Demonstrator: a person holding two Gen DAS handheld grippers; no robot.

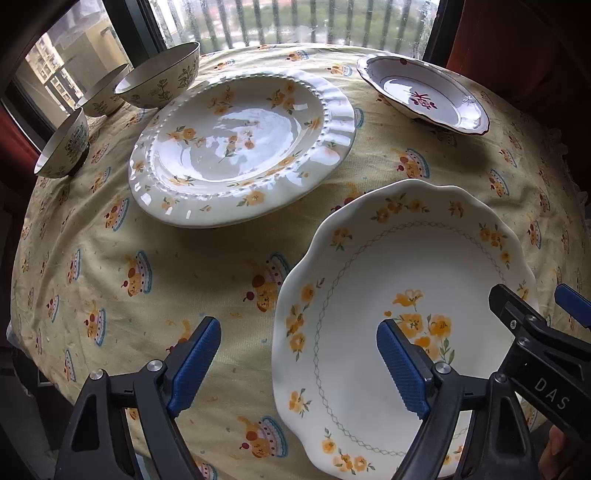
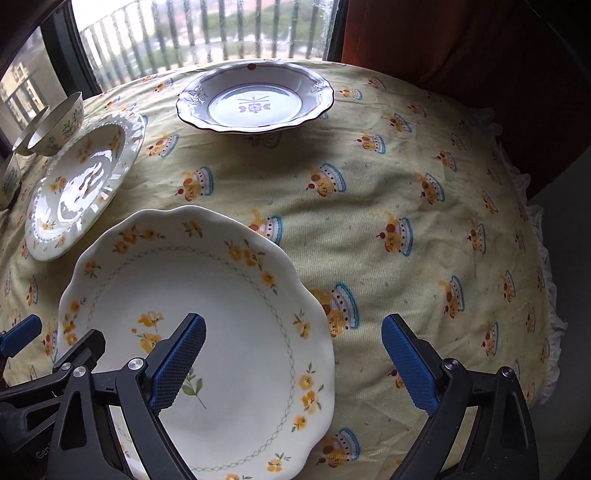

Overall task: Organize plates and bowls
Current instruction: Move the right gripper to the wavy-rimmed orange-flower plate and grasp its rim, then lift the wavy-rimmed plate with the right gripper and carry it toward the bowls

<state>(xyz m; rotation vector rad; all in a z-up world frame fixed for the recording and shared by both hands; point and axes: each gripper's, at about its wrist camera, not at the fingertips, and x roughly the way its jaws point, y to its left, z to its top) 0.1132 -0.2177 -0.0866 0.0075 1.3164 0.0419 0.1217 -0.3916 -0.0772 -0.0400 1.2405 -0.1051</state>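
A scalloped cream plate with yellow flowers [image 1: 369, 280] [image 2: 221, 295] lies nearest on the yellow tablecloth. My left gripper [image 1: 299, 326] stands open astride its left rim, one finger above the cloth, the other above the plate's inside. My right gripper [image 2: 293, 320] is open astride the right rim in the same way. Neither set of pads touches the plate. Further back sit a ribbed white plate with yellow flowers [image 1: 240, 147] [image 2: 81, 184] and a white plate with a dark red edge [image 1: 424, 96] [image 2: 255, 96]. Three patterned bowls [image 1: 162, 74] stand at the far left.
The round table wears a cupcake-print cloth [image 2: 406, 221] with a frilled edge on the right. Behind it are a window with railings [image 1: 295, 22] and red curtains [image 2: 461, 44]. Bare cloth stretches across the table's right half.
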